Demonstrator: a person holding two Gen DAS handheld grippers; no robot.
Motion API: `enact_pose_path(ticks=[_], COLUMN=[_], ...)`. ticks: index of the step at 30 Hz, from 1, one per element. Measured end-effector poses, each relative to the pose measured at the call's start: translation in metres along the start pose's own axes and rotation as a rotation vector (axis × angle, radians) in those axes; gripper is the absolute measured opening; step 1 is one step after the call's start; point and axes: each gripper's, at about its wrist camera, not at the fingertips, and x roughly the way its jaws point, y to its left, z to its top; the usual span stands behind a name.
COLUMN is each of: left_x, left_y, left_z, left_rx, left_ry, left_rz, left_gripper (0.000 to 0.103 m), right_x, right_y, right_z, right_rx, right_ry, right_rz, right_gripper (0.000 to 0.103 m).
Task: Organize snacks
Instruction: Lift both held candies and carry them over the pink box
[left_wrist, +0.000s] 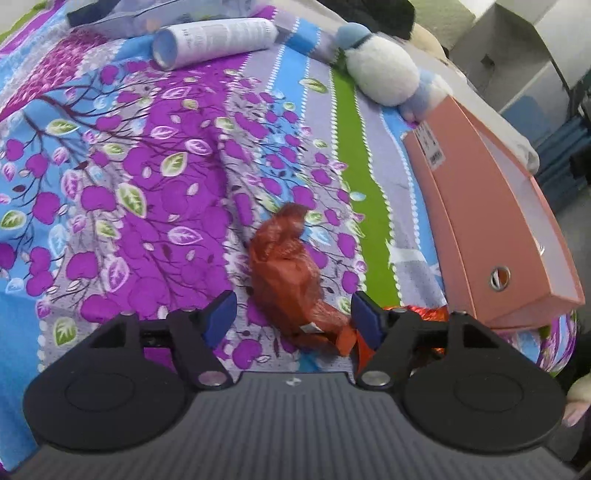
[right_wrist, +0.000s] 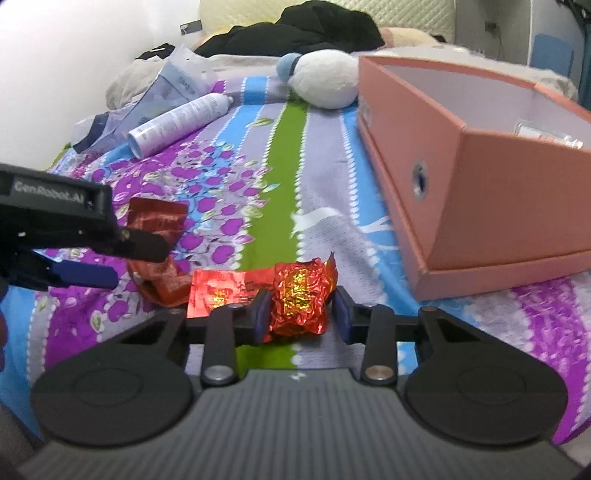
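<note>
Partly behind the gaping left gripper (left_wrist: 293, 317), foil snack (right_wrist: 299, 301) sits between right gripper's (right_wrist: 300, 314) unclenched jaws.

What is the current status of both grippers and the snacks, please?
Left gripper open over the orange-red snack packet. Right gripper around the red foil snack, right pad not touching. Pink box open, path clear.

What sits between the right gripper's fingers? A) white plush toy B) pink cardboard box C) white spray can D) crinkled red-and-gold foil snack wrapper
D: the crinkled red-and-gold foil snack wrapper lies on the bedspread between the fingers of the right gripper, as the right wrist view shows.
</note>
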Motion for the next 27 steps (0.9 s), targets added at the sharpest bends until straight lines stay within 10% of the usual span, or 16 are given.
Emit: enact_pose_path(ticks=[12,27], left_x=[0.015,-0.030], left_y=[-0.013,-0.045], left_z=[-0.002,-0.007], left_rx=[0.066,0.170], left_ry=[-0.046,-0.052], left_rz=[0.069,-0.008], left_gripper=[0.045,0.044], right_x=[-0.004,-0.046], right_y=[-0.018,-0.022], right_z=[0.001,0.020], right_rx=[0.006,0.011], right_ry=[0.019,-0.039], right_rz=[-0.046,-0.041], right_gripper=[0.039,0.039])
